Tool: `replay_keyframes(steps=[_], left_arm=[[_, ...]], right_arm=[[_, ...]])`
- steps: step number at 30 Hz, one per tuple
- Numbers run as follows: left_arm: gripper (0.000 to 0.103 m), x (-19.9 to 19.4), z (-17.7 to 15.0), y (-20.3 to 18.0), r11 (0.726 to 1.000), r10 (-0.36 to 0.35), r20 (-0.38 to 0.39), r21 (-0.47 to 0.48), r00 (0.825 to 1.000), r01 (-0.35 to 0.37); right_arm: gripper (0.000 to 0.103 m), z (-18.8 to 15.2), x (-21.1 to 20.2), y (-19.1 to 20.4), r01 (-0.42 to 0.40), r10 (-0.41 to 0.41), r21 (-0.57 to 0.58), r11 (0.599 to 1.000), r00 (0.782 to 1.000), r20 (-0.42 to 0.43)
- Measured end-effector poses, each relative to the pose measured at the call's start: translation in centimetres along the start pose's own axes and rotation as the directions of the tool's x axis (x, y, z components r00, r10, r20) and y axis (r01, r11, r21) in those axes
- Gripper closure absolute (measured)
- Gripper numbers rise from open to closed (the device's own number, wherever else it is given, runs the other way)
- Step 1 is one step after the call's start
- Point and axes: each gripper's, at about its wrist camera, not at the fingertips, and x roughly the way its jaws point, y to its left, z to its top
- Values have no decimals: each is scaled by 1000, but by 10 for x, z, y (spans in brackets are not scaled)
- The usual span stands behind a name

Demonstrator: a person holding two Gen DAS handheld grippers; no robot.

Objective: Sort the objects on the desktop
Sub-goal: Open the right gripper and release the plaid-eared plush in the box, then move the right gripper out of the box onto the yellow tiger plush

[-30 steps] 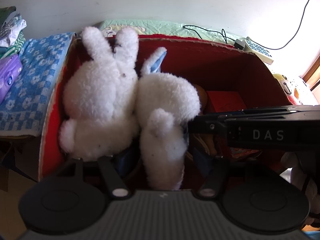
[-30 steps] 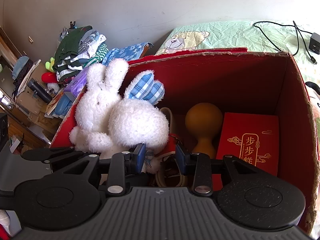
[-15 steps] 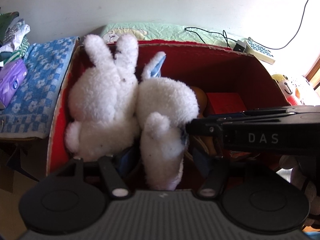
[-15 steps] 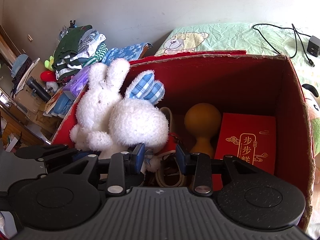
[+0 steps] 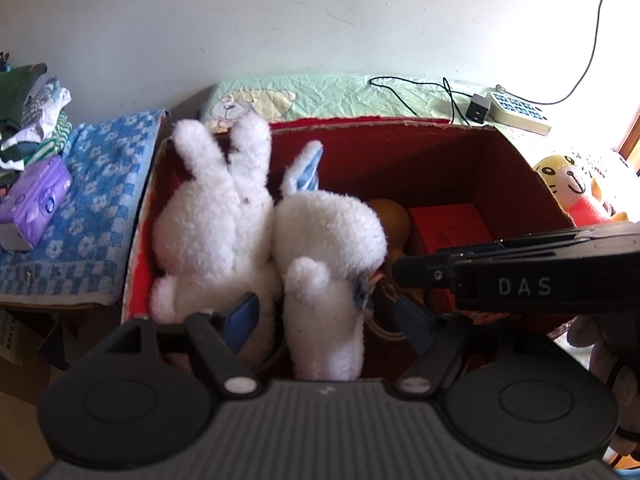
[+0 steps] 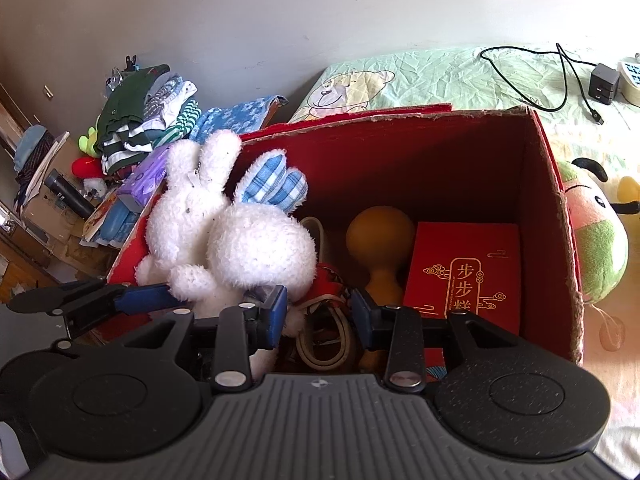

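Left gripper (image 5: 326, 318), jaws just spread off the white rabbit (image 5: 320, 248) now resting in the red box (image 5: 520, 160), marks that toy as sorted; right gripper (image 6: 320, 316) hangs part-open, empty, while plush toys (image 5: 572, 188) outside still wait.

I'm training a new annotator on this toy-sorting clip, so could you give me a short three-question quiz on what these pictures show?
1. True or false: the orange gourd-shaped object stands inside the red box.
2. Which lies outside the box? A) the red gift box B) the purple tissue pack C) the checked-ear rabbit
3. Fill in: the left tongs straddle a white plush ____ without pressing it.

Key
1. True.
2. B; it lies on the blue towel beside the box.
3. Rabbit; the tongs have just been opening, and their pads stand clear of the plush on both sides.
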Motion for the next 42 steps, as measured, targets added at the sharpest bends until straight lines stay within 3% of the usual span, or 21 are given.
replay_keyframes(steps=[13, 29, 42], left_arm=[[17, -8, -4, 2, 998, 55, 19, -27, 998, -54], [13, -23, 0, 9, 986, 101, 11, -136, 995, -99], [11, -47, 7, -10, 983, 143, 49, -121, 989, -136]], right_arm=[[58, -5, -9, 0, 17, -17, 16, 1000, 1000, 14], [58, -14, -32, 0, 45, -50, 49, 998, 993, 105], [58, -21, -70, -12, 8, -25, 93, 996, 983, 181]])
